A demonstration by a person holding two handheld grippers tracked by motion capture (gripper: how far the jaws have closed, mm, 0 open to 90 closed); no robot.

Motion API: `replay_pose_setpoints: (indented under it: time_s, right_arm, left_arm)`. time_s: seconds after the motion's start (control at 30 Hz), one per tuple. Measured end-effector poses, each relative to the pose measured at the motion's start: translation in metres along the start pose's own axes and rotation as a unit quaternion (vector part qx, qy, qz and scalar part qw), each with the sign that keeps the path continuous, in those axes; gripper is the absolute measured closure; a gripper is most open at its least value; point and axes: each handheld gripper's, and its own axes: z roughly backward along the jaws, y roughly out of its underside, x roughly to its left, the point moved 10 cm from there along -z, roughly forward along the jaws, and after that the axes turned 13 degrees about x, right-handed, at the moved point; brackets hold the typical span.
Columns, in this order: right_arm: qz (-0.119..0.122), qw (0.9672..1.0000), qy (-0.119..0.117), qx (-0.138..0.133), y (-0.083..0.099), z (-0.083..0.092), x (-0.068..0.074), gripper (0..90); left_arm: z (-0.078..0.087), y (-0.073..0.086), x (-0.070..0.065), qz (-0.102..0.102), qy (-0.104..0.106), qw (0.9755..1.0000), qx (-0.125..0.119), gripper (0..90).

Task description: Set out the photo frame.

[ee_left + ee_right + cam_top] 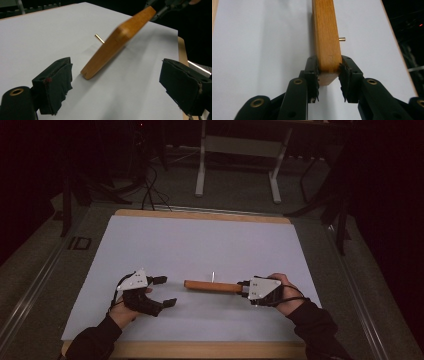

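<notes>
Both grippers were at the near part of the table [150, 235]: the right gripper [329, 75] had its jaws clamped on one end of the wooden block [212, 286], and the left gripper [162, 291] stood wide with nothing between its pads [53, 82]. In the high view the block lay lengthwise between the two grippers, pointing toward the left one; in the left gripper view its far end seemed lifted and its free end low, near or on the white sheet [200, 245], though contact could not be told. A small brass pin [99, 38] stuck out of the block's side. With only one end pinched, the block could likely pivot or slip in the pads, and the pin might snag the sheet or the left gripper's pads. No container was on the table.
</notes>
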Motion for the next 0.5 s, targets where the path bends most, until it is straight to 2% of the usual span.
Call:
replay_pose_setpoints:
  time_s: [0.13, 0.23, 0.27, 0.5]
  right_arm:
    - [-0.018, 0.9996, -0.024, -0.002, 0.000, -0.001, -0.009, 69.5]
    - [-0.028, 0.9991, -0.033, -0.001, 0.000, -0.002, -0.013, 69.3]
    - [-0.041, 0.9981, -0.045, -0.002, 0.000, -0.004, -0.018, 69.1]
    - [-0.086, 0.9935, -0.074, -0.004, 0.001, -0.009, -0.032, 68.3]
  left_arm:
    - [0.000, -0.001, -0.002, -0.002, -0.002, 1.0000, -0.005, 11.4]
    - [0.001, -0.001, -0.003, -0.005, -0.005, 0.9999, -0.009, 11.4]
    - [0.001, -0.001, -0.002, -0.005, -0.007, 0.9999, -0.013, 11.5]
    - [0.001, -0.001, -0.001, -0.005, -0.018, 0.9996, -0.019, 11.4]
